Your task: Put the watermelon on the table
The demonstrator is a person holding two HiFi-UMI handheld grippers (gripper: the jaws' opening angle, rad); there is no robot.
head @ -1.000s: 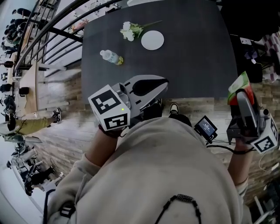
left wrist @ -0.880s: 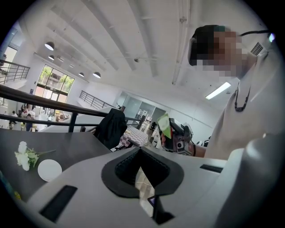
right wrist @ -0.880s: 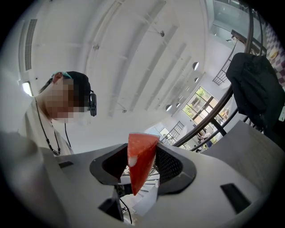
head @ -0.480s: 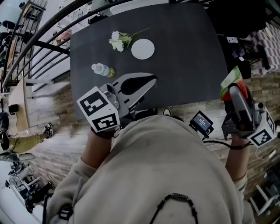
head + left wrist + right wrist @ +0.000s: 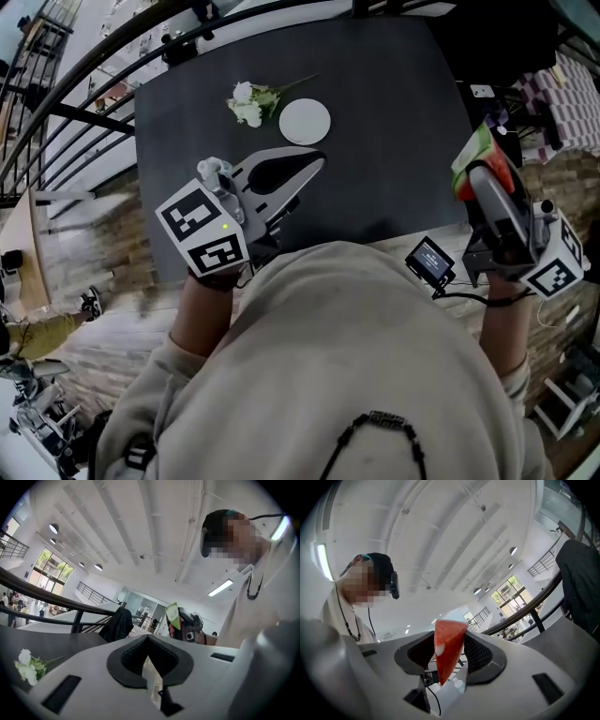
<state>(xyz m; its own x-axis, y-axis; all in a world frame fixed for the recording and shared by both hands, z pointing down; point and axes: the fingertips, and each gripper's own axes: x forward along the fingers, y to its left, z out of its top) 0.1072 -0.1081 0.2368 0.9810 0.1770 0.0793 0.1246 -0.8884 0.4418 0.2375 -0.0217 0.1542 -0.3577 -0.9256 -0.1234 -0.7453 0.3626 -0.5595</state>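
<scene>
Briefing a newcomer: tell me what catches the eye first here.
A red watermelon slice stands clamped in the right gripper, by the right edge of the dark table. The left gripper, shut and empty, reaches over the table's near edge. White flowers and a plate lie at its far side.

The head camera is looking steeply down over the person [image 5: 347,356], taking in the whole table [image 5: 394,112]. The camera on the left gripper [image 5: 317,164] is sitting close behind its jaws, facing level across the table's right edge, and is sharing the right gripper [image 5: 190,626] and the flowers [image 5: 27,665] with the head view. The right gripper's camera is tilting slightly upward toward the railing [image 5: 525,603]. Both gripper views are catching the person's upper body.
</scene>
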